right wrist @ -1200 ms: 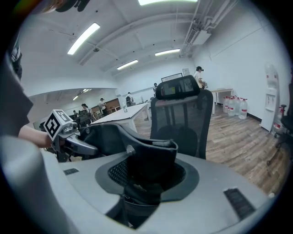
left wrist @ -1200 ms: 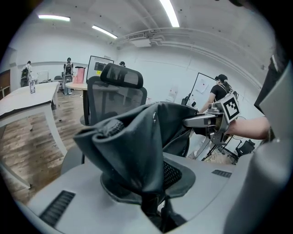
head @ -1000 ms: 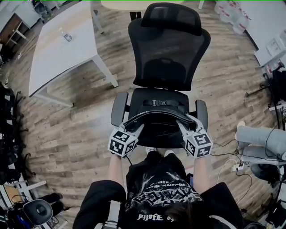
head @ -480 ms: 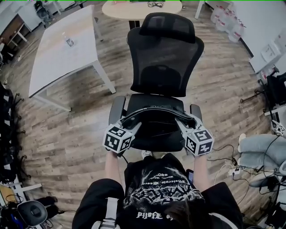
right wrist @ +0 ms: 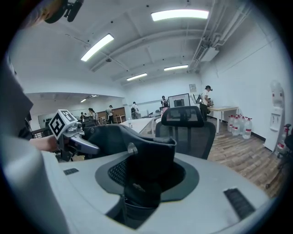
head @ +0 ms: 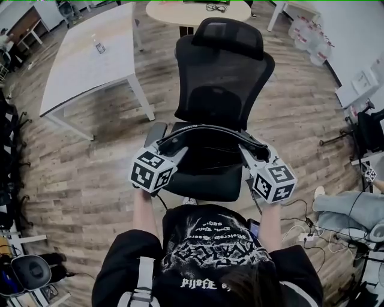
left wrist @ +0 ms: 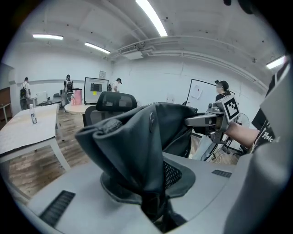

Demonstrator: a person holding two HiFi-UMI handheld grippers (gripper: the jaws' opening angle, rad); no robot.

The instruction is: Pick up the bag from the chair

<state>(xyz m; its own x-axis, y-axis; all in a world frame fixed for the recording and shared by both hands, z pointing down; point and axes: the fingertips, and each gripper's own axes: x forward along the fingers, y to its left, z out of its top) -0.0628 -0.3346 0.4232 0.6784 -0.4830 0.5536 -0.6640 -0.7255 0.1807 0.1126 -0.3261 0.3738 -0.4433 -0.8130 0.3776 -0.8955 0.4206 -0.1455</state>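
Note:
A black fabric bag (head: 207, 133) hangs stretched between my two grippers, above the seat of the black mesh office chair (head: 223, 90). My left gripper (head: 170, 148) is shut on the bag's left end, where the fabric bunches up between its jaws (left wrist: 137, 141). On the bag's right end my right gripper (head: 255, 154) is shut, with dark fabric filling its jaws (right wrist: 146, 157). Each gripper view shows the other gripper across the bag: the right one (left wrist: 215, 119) and the left one (right wrist: 78, 141). The chair's headrest (right wrist: 183, 115) stands behind the bag.
A white table (head: 90, 66) stands left of the chair and a round table (head: 198, 9) behind it. Water bottles (head: 309, 33) sit at the back right. Cables and a power strip (head: 306, 231) lie on the floor at right, beside a seated person's leg (head: 348, 204). Another chair (head: 30, 273) is at the lower left.
Both grippers have risen with the bag held between them. The bag has come up off the seat and now hangs in front of the backrest.

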